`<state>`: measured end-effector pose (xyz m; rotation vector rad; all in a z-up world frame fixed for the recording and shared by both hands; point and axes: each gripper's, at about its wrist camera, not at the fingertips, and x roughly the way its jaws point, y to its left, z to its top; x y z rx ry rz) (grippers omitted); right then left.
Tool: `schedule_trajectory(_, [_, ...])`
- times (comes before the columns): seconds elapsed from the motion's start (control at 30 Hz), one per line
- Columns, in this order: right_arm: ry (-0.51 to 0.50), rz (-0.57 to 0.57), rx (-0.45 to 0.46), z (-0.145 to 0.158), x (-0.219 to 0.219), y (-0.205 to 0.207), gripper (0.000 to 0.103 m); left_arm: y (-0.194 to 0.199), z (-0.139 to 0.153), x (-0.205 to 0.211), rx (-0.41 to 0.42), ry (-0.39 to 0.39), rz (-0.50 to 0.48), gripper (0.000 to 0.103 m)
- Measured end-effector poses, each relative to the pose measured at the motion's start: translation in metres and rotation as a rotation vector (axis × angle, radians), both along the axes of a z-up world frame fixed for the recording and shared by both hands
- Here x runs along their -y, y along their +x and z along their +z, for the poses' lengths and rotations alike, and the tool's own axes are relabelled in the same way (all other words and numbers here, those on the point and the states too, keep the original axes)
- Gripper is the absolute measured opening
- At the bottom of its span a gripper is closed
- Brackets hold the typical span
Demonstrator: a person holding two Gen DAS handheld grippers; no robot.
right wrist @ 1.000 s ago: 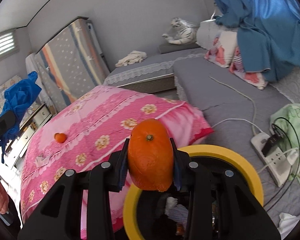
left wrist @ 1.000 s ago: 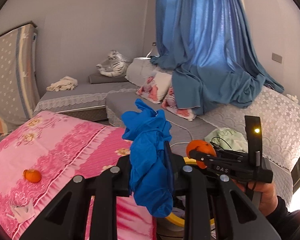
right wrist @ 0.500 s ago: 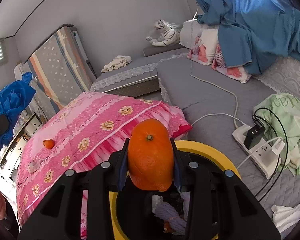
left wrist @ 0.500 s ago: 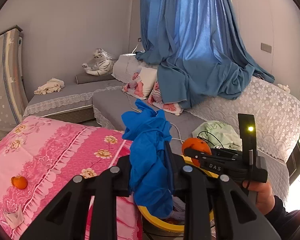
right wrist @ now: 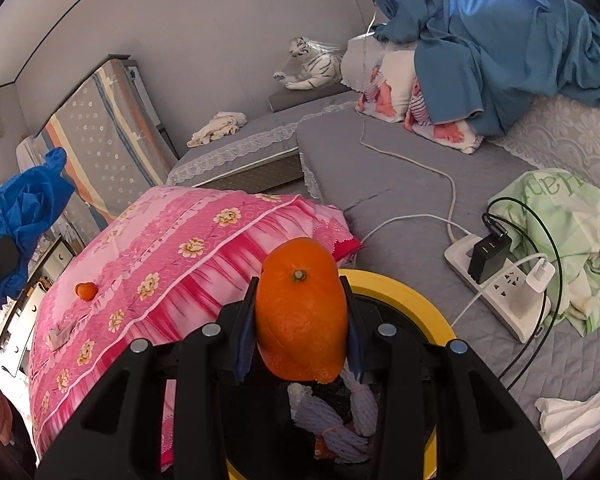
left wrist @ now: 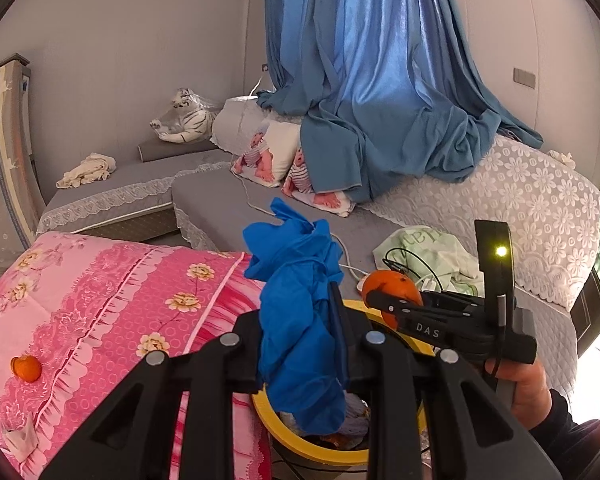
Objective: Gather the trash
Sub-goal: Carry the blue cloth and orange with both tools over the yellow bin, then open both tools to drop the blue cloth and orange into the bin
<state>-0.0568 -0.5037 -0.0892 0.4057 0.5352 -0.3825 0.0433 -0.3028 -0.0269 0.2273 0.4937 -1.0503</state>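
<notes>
In the left wrist view I start at the lower left, where a small orange peel scrap (left wrist: 26, 368) and a crumpled white tissue (left wrist: 18, 438) lie on the pink flowered quilt (left wrist: 112, 296), not yet collected. At lower centre my left claw (left wrist: 300, 344) is pinched narrow on a crumpled blue plastic glove (left wrist: 300, 320), which hangs over the round yellow-rimmed bin (left wrist: 324, 454). To the right, my right claw (left wrist: 380, 304) grips a hollow orange peel shell (left wrist: 390, 290) above the same rim.

In the right wrist view that right claw (right wrist: 300, 332) holds the shell (right wrist: 302, 312) at centre, directly over the bin (right wrist: 432, 308).

My worry: the limp glove may snag on a pad or drape across the rim when I release. The peel, being near the rim, could roll out toward the white power strip (right wrist: 500, 296).
</notes>
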Motion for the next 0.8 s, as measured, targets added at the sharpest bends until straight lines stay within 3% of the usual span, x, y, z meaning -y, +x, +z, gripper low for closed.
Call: schedule_trajectory(0.8, [0.012, -0.053, -0.072, -0.020, 0.013, -0.002, 0.035, 0.036, -0.082, 0.060, -0.179, 0.153, -0.030, 0.024])
